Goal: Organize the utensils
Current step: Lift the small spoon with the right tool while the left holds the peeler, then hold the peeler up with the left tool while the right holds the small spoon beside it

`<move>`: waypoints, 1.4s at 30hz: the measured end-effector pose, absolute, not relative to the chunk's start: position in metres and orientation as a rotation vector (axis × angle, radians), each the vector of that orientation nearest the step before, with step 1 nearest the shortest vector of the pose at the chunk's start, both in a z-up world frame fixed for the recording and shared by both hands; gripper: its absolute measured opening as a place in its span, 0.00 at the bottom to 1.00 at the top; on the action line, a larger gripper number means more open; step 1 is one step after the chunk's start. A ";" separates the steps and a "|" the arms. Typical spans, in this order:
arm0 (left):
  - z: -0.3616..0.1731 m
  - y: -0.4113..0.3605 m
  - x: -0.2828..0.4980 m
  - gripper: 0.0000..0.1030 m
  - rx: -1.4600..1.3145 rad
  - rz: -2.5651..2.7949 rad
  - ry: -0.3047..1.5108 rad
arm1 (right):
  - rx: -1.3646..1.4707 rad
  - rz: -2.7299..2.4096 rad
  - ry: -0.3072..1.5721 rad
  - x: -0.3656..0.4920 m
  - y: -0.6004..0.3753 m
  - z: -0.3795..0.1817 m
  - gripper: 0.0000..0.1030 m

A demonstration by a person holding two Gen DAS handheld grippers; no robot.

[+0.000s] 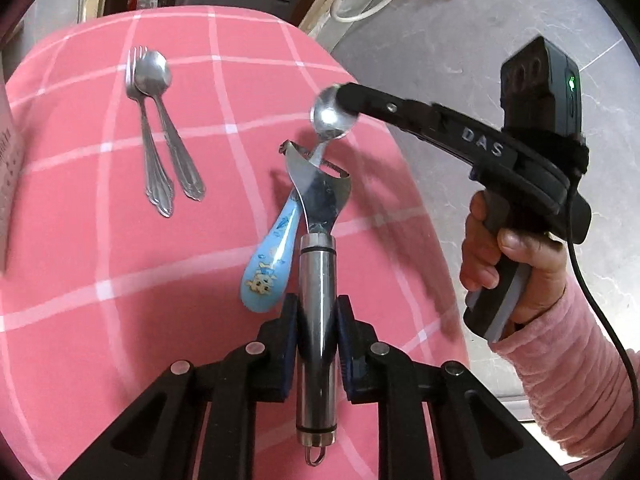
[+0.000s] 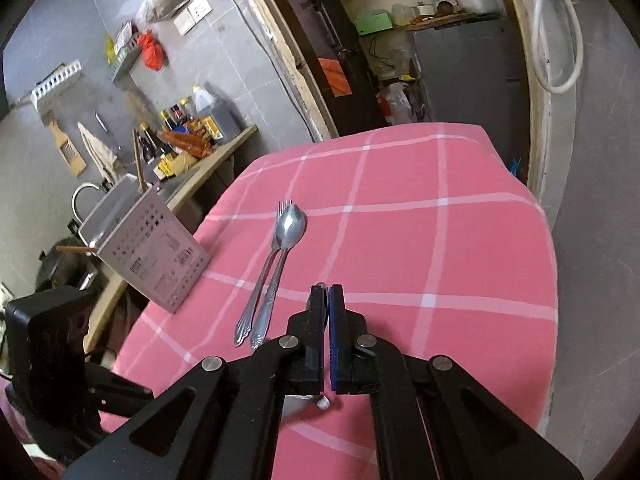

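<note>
Home kitchen: sauce bottles (image 2: 176, 128) on counter (image 2: 224, 148), tiled wall (image 2: 224, 52).

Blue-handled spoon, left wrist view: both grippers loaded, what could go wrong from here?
1. The right gripper pinches the blue-handled cartoon spoon only at its shiny bowl; the heavy handle hangs low and may swing or slip out.
2. Its neck crosses the head of the steel peeler held by the left gripper; lifting could snag the two.
3. A drop may land on the pink checked tablecloth and scatter the plain fork and spoon pair.

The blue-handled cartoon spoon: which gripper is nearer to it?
Right. The right gripper is clamped on the blue-handled cartoon spoon by its bowl; the left gripper holds the steel peeler beside the handle.
</note>
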State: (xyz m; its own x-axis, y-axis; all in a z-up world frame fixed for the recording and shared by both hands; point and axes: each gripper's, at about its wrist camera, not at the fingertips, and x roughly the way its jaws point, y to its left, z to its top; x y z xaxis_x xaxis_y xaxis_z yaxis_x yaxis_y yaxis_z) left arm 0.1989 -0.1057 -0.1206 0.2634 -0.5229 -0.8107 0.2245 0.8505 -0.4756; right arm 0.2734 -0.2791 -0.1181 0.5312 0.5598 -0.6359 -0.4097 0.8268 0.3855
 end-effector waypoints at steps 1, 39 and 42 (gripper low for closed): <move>-0.121 -0.106 0.199 0.16 -0.282 -0.515 1.207 | 0.182 0.582 0.826 0.272 -0.278 -0.117 0.01; -0.094 -0.084 0.187 0.17 -0.310 -0.530 1.102 | 0.126 0.633 0.851 0.251 -0.244 -0.083 0.02; -0.095 -0.083 0.186 0.17 -0.308 -0.527 1.112 | 0.134 0.617 0.840 0.254 -0.247 -0.076 0.02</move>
